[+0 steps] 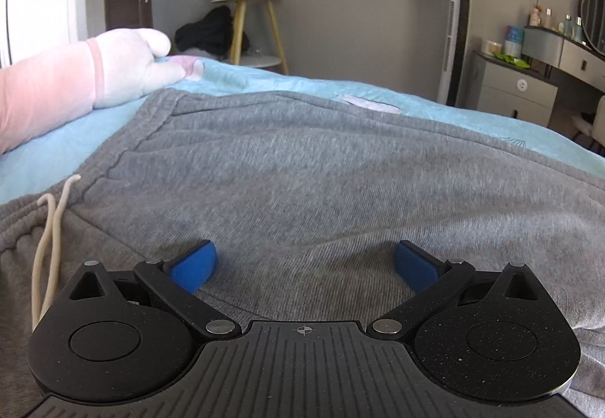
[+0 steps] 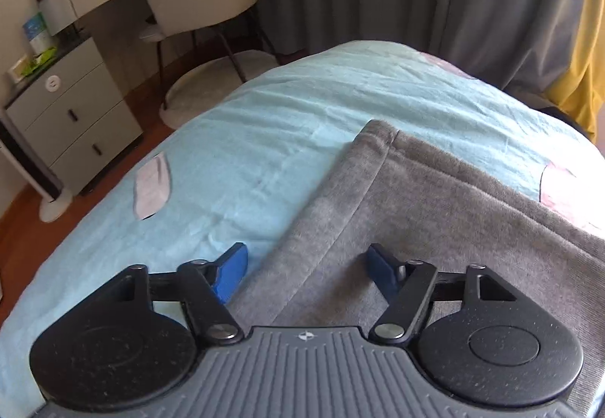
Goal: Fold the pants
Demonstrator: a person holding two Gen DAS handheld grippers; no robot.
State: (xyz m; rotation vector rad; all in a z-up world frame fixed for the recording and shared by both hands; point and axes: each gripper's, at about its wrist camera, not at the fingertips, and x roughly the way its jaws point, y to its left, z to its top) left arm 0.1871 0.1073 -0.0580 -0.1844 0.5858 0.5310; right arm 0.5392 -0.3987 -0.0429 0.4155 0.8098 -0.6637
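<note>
Grey sweatpants [image 1: 302, 168] lie spread on a light blue bedsheet [image 1: 68, 149]. In the left wrist view their waistband with a cream drawstring [image 1: 49, 240] is at the lower left. My left gripper [image 1: 306, 263] is open, its blue pads [image 1: 194, 266] resting just over the grey cloth. In the right wrist view the pants [image 2: 435, 213] end in a hemmed corner [image 2: 378, 130]. My right gripper [image 2: 306, 270] is open and straddles the left edge of the cloth, one pad [image 2: 230, 274] over the sheet [image 2: 264, 138].
A pink and white plush toy [image 1: 75, 85] lies on the bed at the far left. A wooden side table [image 1: 253, 28] and a tower fan [image 1: 453, 32] stand beyond the bed. A dresser [image 2: 72, 107] and a chair [image 2: 204, 2] stand beside it.
</note>
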